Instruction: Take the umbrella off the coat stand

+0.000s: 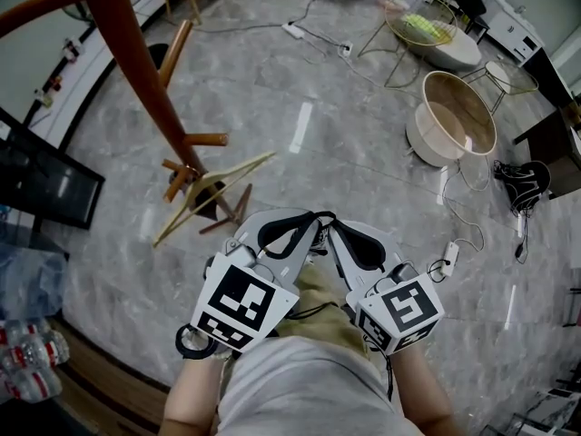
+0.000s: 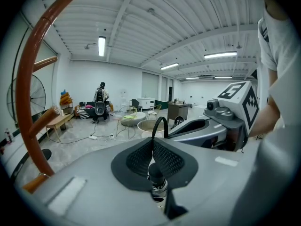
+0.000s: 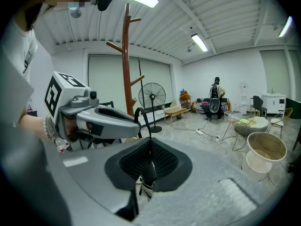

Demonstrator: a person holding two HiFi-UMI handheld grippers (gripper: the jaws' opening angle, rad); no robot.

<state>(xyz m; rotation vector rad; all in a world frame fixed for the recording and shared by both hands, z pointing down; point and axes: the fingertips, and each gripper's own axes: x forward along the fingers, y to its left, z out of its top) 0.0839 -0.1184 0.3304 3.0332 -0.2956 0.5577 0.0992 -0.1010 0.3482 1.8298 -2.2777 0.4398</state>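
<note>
left tongs [image 2: 153, 145] | clamped on umbrella [image 2: 157, 183] | coat stand [image 2: 26, 86] at left

left tongs [image 1: 289, 234] and right tongs [image 1: 359, 248] side by side, the striped folded umbrella [image 2: 157, 180] pinched in both. brown wooden coat stand [image 1: 145, 89] ahead-left of the left tongs; round white tub [image 1: 454, 121] ahead-right of the right tongs, round wire chair [image 1: 419, 25] beyond it.

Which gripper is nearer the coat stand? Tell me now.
Left. The left gripper sits just right of the coat stand and its feet in the head view; the right gripper lies beyond it, farther right.
</note>
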